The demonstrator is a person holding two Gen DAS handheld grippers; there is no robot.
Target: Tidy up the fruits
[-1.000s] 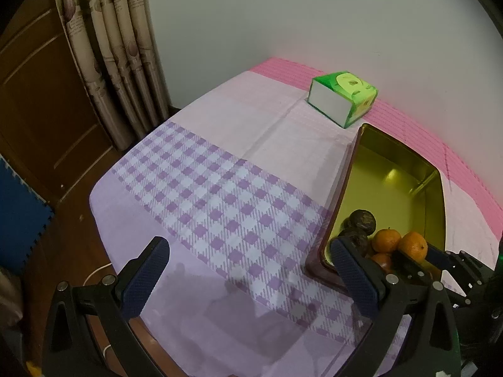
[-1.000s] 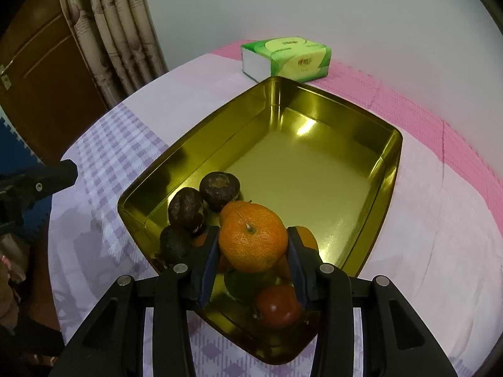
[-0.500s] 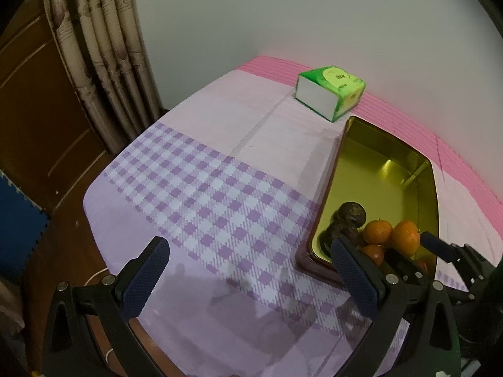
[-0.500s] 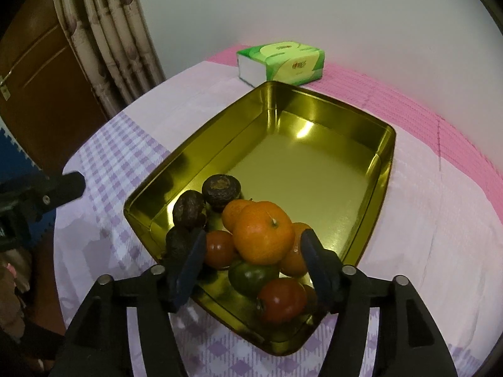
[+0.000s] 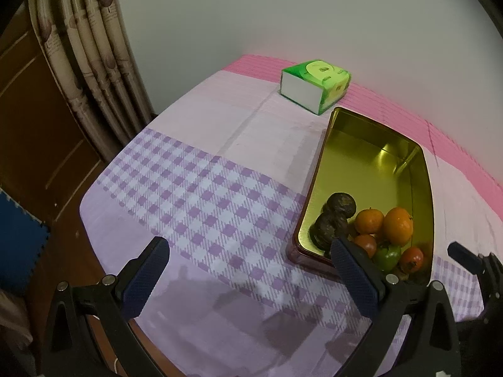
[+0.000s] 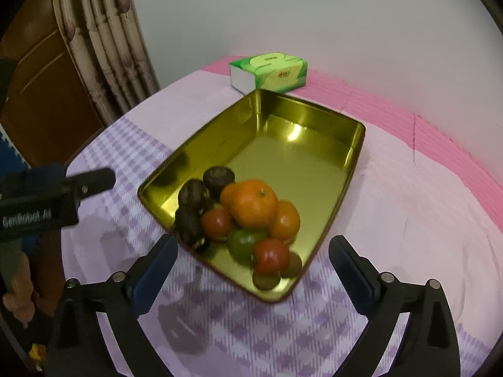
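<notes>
A gold metal tray lies on the checked tablecloth with fruit heaped in its near corner. A large orange sits on top, free of any grip. Around it lie smaller oranges, red tomatoes, a green fruit and dark brown fruits. My right gripper hovers just short of the tray's near corner; its jaws are opening wide and hold nothing. My left gripper stands open and empty over the cloth, left of the tray.
A green tissue box stands behind the tray near the wall. The table's left edge drops off toward a curtain, a wooden door and a blue floor mat. A pink strip of cloth runs along the wall.
The right gripper's jaws spread and let go of the large orange, which now rests on the pile. That gripper drew back and rose from the tray. The left gripper barely shifted.
</notes>
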